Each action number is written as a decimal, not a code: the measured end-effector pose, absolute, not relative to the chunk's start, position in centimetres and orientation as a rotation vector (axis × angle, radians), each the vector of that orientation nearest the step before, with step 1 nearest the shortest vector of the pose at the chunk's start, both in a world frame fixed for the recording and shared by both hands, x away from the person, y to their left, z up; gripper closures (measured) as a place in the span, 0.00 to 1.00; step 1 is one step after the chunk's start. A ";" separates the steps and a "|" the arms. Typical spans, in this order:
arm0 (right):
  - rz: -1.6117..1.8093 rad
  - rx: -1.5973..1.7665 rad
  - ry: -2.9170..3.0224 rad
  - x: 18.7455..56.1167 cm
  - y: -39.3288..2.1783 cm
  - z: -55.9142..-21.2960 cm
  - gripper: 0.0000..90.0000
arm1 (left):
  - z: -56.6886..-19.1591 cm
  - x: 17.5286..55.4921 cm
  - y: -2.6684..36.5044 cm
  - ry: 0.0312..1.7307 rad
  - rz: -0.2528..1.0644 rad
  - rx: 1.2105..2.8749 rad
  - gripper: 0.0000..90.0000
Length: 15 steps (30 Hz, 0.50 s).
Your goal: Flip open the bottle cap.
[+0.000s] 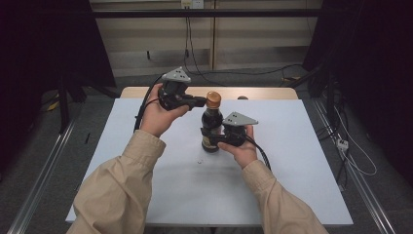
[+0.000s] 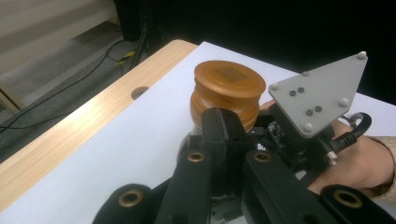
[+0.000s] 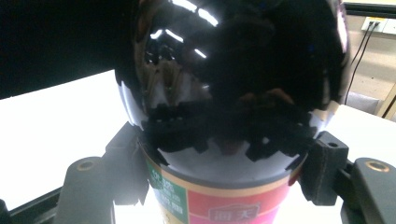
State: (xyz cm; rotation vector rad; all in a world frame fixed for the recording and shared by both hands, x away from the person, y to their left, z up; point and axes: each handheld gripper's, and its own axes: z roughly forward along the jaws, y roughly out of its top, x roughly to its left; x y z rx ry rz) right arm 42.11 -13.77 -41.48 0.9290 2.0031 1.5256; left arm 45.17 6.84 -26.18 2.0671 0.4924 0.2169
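A dark glossy bottle with an orange-brown cap stands upright near the middle of the white table. My right gripper is shut on the bottle's lower body from the right. In the right gripper view its jaws flank the bottle just above a red and green label. My left gripper comes in from the left at cap height. Seen from the left gripper view, the left gripper has its jaws pressed together with nothing between them, their tips right against the cap; whether they touch is unclear.
A wooden strip with a round hole runs along the table's far edge. A tiny white speck lies on the table in front of the bottle. Cables trail over the floor behind the table, and dark curtains hang on both sides.
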 end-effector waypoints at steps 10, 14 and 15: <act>1.523 0.929 2.006 42.1 -13.8 -41.5 0.34 | -26.1 45.1 6.7 0.491 0.215 2.075 1.00; 1.520 0.928 2.005 42.1 -13.8 -41.5 0.34 | -26.1 45.1 6.7 0.489 0.219 2.080 1.00; 1.517 0.928 2.006 42.1 -13.8 -41.5 0.34 | -26.1 45.1 6.7 0.489 0.214 2.076 1.00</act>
